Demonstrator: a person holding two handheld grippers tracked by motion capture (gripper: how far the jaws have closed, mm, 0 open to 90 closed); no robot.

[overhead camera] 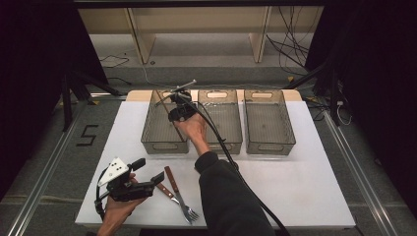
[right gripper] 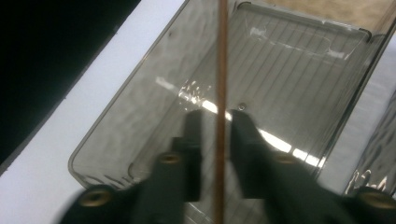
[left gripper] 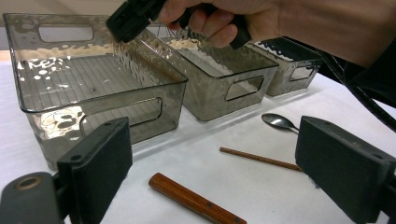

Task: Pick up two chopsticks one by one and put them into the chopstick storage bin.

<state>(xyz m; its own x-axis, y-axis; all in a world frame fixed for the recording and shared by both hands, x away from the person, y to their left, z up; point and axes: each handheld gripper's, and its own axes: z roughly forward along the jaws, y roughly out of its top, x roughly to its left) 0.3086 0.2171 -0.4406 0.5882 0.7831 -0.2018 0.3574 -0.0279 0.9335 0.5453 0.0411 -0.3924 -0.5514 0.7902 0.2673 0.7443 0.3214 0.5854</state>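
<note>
My right gripper (overhead camera: pixel 173 101) hovers over the left smoky plastic bin (overhead camera: pixel 146 129), held by a hand reaching in from below. In the right gripper view a thin brown chopstick (right gripper: pixel 219 84) runs straight up between the jaws of my right gripper (right gripper: pixel 216 114), with a little space on each side; the pads do not press on it, and the bin floor (right gripper: pixel 289 84) lies beneath. My left gripper (overhead camera: pixel 148 170) rests low at the table's front left, wide open with nothing between its jaws (left gripper: pixel 215 140).
The middle bin (overhead camera: pixel 220 143) and right bin (overhead camera: pixel 291 133) stand in a row with the left bin at the back of the white table (overhead camera: pixel 295 187). A wooden-handled fork (overhead camera: pixel 179 195) lies at the front. Another chopstick (left gripper: pixel 259 157) and a spoon (left gripper: pixel 279 121) lie nearby.
</note>
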